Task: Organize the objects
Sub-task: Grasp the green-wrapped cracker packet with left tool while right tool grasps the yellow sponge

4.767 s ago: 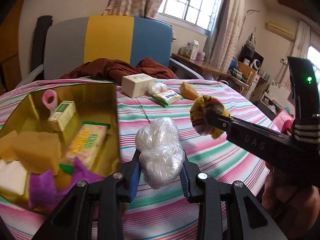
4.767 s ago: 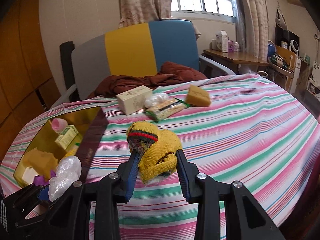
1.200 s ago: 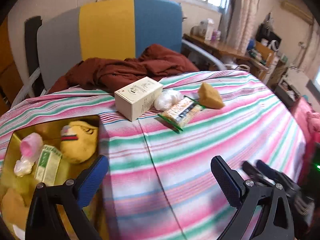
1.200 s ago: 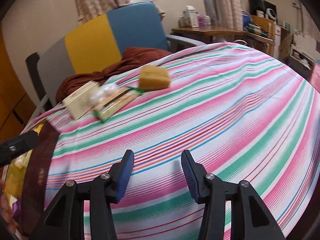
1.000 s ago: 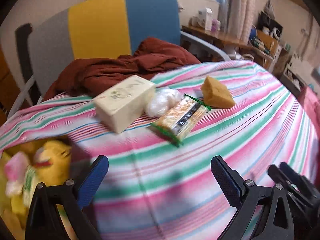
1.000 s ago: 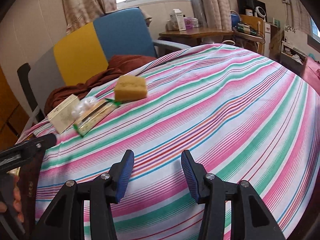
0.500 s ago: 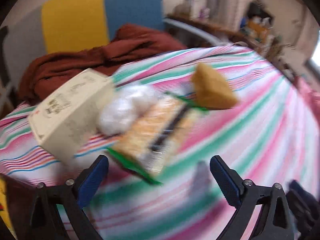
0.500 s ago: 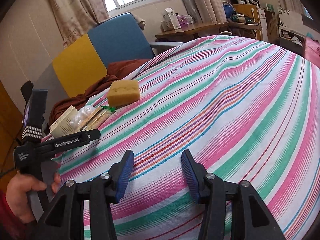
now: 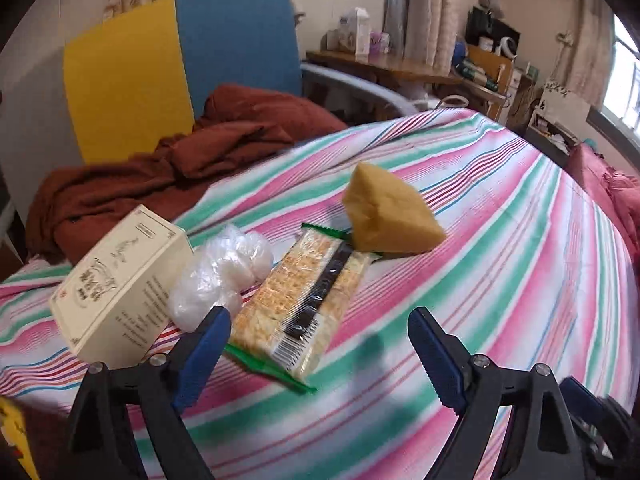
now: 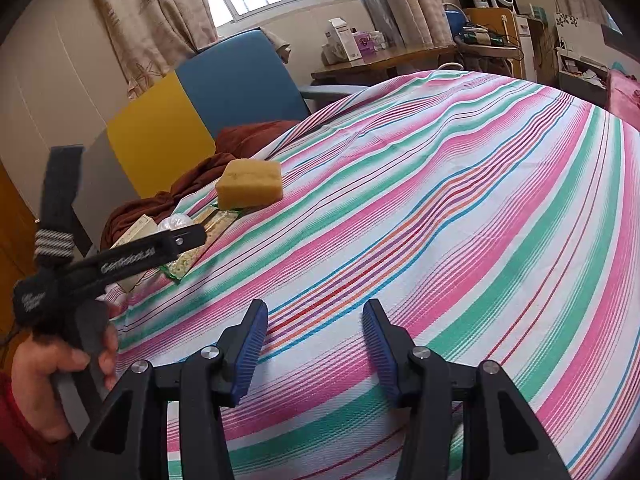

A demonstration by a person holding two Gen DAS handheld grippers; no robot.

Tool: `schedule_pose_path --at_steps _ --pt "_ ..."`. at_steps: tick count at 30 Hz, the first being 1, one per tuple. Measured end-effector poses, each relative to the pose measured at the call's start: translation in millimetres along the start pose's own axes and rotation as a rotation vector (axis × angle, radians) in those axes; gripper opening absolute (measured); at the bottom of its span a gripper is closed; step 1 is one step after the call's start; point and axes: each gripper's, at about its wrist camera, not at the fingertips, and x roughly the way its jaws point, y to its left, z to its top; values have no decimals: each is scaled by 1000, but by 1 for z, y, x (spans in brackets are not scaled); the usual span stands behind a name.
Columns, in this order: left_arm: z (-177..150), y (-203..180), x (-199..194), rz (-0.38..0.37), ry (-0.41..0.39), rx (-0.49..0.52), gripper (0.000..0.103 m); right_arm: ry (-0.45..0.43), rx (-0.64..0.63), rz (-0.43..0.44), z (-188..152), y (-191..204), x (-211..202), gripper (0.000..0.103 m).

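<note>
Now centre left claw, jaws closing with nothing gripped, over flat clear-wrapped cracker packet between white crumpled plastic bag and yellow sponge block; keep right claw parted, empty.

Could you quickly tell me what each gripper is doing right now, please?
Left gripper: jaws closing, cracker packet partly between them, not gripped.
Right gripper: open, holding nothing.

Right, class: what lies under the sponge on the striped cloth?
The sponge rests partly on the green end of the cracker packet, and otherwise on the tablecloth. How far the packet's end runs beneath it is hidden by the sponge.
</note>
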Motion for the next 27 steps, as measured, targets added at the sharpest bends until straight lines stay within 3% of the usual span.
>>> schedule_pose_path --at_steps 6,11,21,25,27 --pt "-7 -3 16 -9 45 28 79 -5 22 23 -1 -4 -1 51" --pt "-16 -11 5 -45 22 39 51 -9 28 28 -1 -4 0 51" --pt "-50 -1 -27 8 -15 -53 49 34 0 9 7 1 1 51" --pt "-62 8 -37 31 -32 -101 49 27 -41 76 37 16 9 52" --pt "-62 10 -36 36 -35 -113 49 54 -65 118 59 27 26 76"
